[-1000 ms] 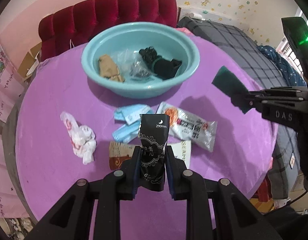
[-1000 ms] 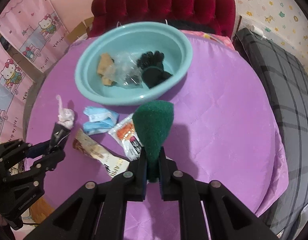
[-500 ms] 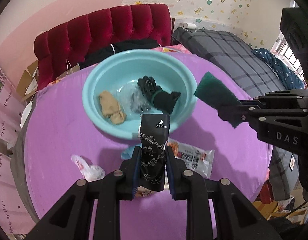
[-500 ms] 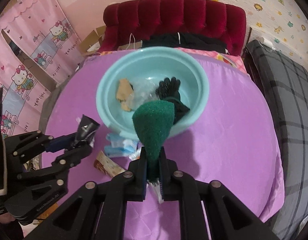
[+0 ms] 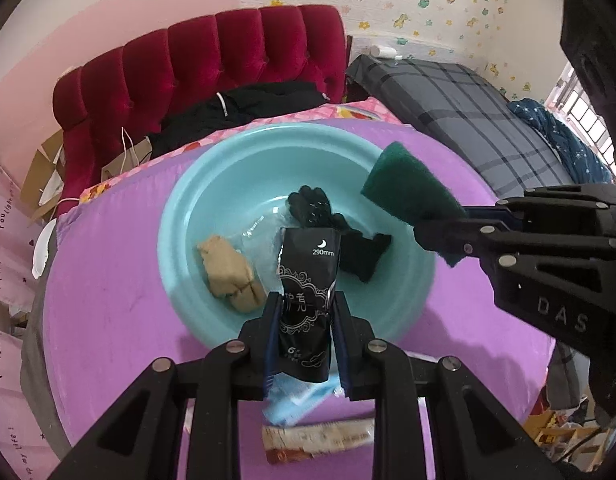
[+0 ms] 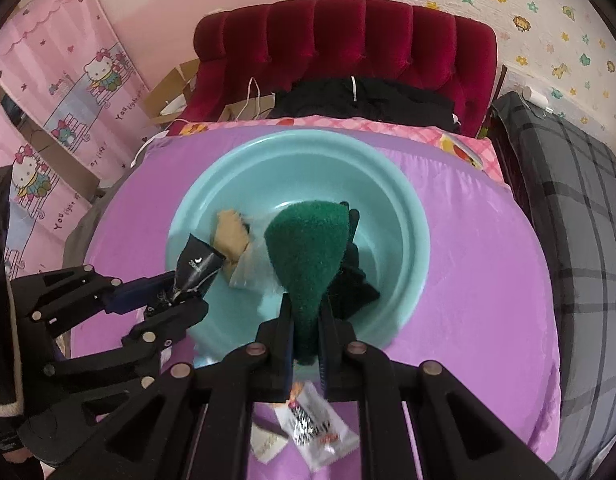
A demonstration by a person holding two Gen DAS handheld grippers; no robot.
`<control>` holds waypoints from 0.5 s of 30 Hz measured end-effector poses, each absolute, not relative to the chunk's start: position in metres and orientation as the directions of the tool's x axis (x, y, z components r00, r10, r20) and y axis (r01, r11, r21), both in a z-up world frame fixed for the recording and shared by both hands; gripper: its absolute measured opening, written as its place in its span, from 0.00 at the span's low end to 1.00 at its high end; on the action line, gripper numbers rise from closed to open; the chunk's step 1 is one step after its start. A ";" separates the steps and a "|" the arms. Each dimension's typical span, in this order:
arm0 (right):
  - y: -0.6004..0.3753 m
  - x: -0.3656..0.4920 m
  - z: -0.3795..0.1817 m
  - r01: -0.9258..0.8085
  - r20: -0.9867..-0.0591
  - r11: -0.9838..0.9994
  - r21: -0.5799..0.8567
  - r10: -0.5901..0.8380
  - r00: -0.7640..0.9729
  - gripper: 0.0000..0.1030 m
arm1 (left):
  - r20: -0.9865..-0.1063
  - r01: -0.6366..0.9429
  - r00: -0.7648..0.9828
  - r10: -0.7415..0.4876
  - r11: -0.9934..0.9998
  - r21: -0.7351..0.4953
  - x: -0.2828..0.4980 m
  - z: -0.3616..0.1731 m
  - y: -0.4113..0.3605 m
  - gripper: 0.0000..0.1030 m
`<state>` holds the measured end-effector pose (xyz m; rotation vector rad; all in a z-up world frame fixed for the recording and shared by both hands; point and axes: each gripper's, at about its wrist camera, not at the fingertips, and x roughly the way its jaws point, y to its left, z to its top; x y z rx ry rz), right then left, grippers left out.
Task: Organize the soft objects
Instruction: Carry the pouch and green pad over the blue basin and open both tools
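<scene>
1. Table (image 5: pixel 108 300), round, purple quilted cover, fills the middle of both views; it serves as the sorting surface.

2. Basin (image 5: pixel 180 216), turquoise, centre of both frames; judged to be the collecting bin, since soft goods already lie in it. Contents: black glove (image 5: pixel 312 208) at centre, tan cloth (image 5: pixel 228 270) at its lower left, clear plastic bag (image 5: pixel 260 232) between them.

3. Right gripper (image 6: pixel 306 328), bottom centre of the right wrist view, pointing forward and down at the basin. Fingers pressed in on the lower end of the green scouring pad (image 6: pixel 308 256), which stands up over the basin's interior, placed for a drop, by my judgement. In the left wrist view it enters from the right edge, pad at upper right above the basin rim.

4. Left gripper (image 5: pixel 304 336), bottom centre of its own view, angled the same way. Fingers closed tight on the black packet (image 5: pixel 308 292) marked 290mm, held upright with its top over the basin's near half. From the right wrist view it reaches in from the left, packet tip just over the near-left rim.

5. Items not yet sorted, low in frame: light blue packet (image 5: pixel 292 400) directly beneath the left gripper, brown wrapper (image 5: pixel 320 440) below it, blurred; white printed sachet (image 6: pixel 320 428) beneath the right gripper.
</scene>
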<state>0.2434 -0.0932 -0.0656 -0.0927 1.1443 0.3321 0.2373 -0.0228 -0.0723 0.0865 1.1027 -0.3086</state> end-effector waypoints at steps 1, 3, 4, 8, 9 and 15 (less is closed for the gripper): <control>-0.091 0.251 -0.069 -0.304 -0.904 0.947 0.103 0.217 0.367 0.09 | -0.886 0.291 0.416 -0.205 0.953 -0.084 0.244 -0.074 -0.023 0.25; -0.090 0.263 -0.076 -0.296 -0.908 0.949 0.112 0.219 0.356 0.09 | -0.887 0.291 0.414 -0.203 0.953 -0.082 0.256 -0.078 -0.022 0.25; -0.089 0.270 -0.080 -0.291 -0.911 0.949 0.119 0.221 0.348 0.09 | -0.890 0.290 0.409 -0.203 0.953 -0.084 0.263 -0.081 -0.021 0.25; -0.087 0.297 -0.098 -0.263 -0.915 0.953 0.148 0.233 0.329 0.10 | -0.894 0.291 0.404 -0.192 0.954 -0.073 0.286 -0.094 -0.021 0.25; -0.087 0.302 -0.103 -0.256 -0.917 0.955 0.152 0.233 0.324 0.10 | -0.894 0.294 0.404 -0.192 0.953 -0.072 0.290 -0.097 -0.021 0.25; -0.088 0.330 -0.127 -0.210 -0.922 0.961 0.179 0.239 0.306 0.11 | -0.900 0.295 0.395 -0.186 0.953 -0.068 0.316 -0.114 -0.021 0.26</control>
